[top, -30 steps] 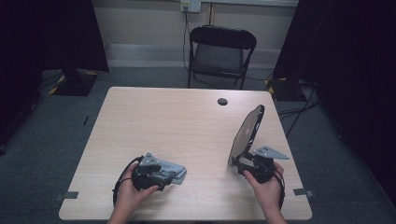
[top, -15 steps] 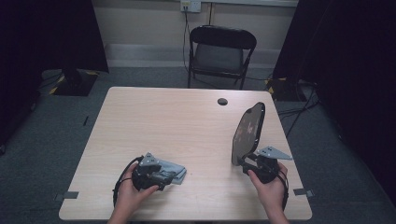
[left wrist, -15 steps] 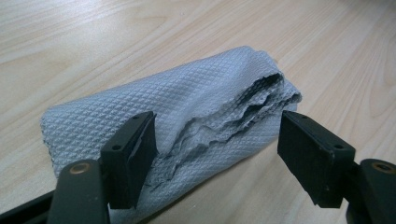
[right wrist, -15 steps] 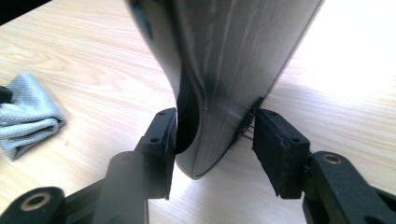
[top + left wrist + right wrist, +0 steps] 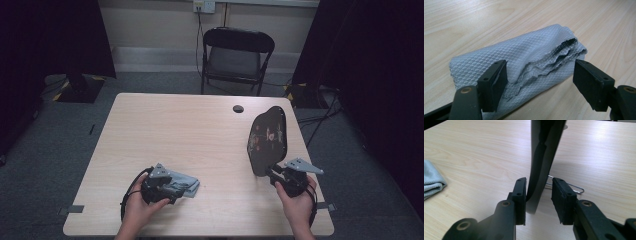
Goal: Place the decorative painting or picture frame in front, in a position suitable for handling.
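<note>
Table [image 5: 200,135] of pale wood is seen beneath both claws. Beyond its far edge a black folding chair [image 5: 237,55] is placed. A dark oval panel [image 5: 268,140] with a printed face is stood on edge directly ahead of the right gripper [image 5: 272,172]; in the right gripper view its lower edge [image 5: 541,170] is set between the jaws, which are parted narrowly, the left pad at or just off the panel and a gap left at the right pad. A wire stand [image 5: 566,185] is seen behind the panel's base. A folded grey cloth [image 5: 524,65] is laid flat under the left gripper [image 5: 539,75], whose jaws are spread wide astride its near edge. A small dark hole [image 5: 238,108] is set in the tabletop well ahead of the right claw.
</note>
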